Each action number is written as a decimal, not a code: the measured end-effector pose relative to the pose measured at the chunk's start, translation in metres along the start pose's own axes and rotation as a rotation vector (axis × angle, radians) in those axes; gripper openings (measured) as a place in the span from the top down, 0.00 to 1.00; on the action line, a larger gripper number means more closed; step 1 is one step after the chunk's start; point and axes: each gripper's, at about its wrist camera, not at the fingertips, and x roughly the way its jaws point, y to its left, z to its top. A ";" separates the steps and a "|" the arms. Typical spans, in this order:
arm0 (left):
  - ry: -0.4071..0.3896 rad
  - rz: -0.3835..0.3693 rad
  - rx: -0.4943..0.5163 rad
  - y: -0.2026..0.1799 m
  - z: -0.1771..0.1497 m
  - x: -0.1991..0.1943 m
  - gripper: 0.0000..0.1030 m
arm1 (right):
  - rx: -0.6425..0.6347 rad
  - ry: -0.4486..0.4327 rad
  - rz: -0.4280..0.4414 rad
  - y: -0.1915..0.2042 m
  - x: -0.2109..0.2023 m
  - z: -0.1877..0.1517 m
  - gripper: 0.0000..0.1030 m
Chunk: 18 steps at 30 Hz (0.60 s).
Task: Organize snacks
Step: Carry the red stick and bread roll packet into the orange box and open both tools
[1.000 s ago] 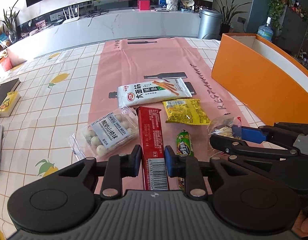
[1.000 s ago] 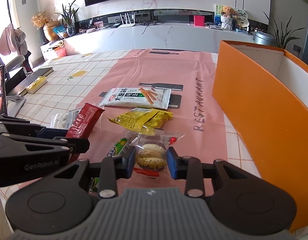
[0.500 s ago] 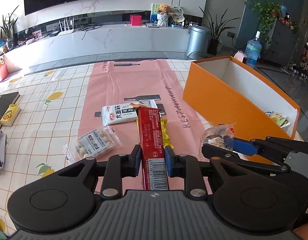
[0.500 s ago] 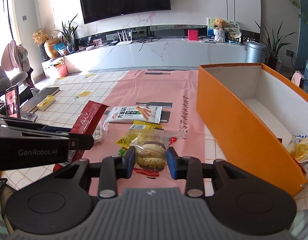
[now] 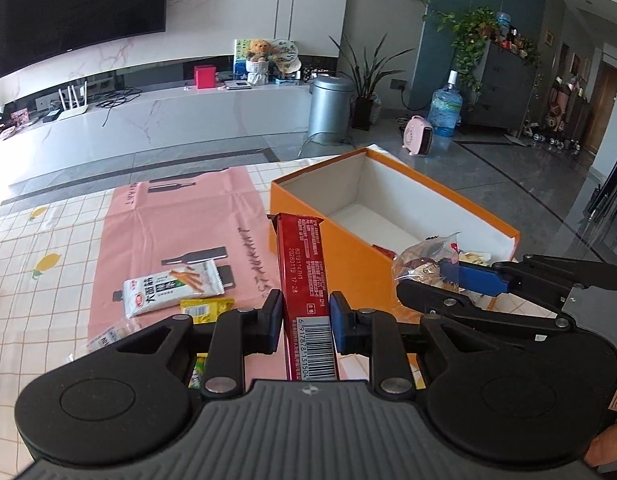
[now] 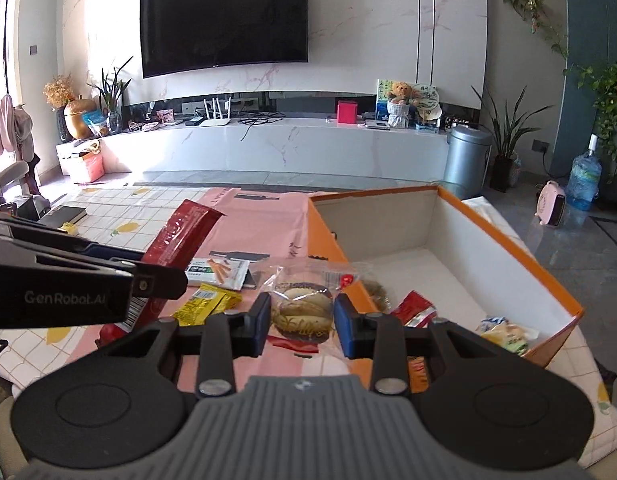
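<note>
I see my left gripper (image 5: 304, 326) clamped on a long red snack bar (image 5: 306, 276), which sticks forward and up, lifted above the table. My right gripper (image 6: 301, 322) is closed on a clear-wrapped pastry (image 6: 302, 312), also held off the table, near the corner of the orange box (image 6: 520, 252).

The box stands open on the right of the pink mat (image 5: 176, 220), with a few snack packets (image 6: 502, 334) lying in its near end. On the mat behind the grippers lie a white packet of breadsticks (image 5: 174, 290) and a yellow packet (image 5: 206, 308).

From the right wrist view, the left gripper's black arm crosses the left side and covers part of the red bar. The grippers' own bodies hide the table nearest me; a green wrapper (image 5: 198, 372) and a packet at the mat's left edge are only partly visible, too cut off to read.
</note>
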 end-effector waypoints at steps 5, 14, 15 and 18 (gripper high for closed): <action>0.020 -0.079 0.010 -0.015 0.023 0.022 0.74 | -0.028 -0.005 -0.052 -0.032 -0.004 0.015 0.69; 0.080 -0.189 0.038 -0.037 0.068 0.075 0.74 | 0.010 0.077 -0.081 -0.108 0.020 0.046 0.69; 0.091 -0.198 0.039 -0.040 0.074 0.082 0.74 | 0.016 0.086 -0.083 -0.115 0.024 0.049 0.69; 0.121 -0.218 0.053 -0.045 0.087 0.103 0.74 | 0.030 0.121 -0.086 -0.134 0.040 0.060 0.69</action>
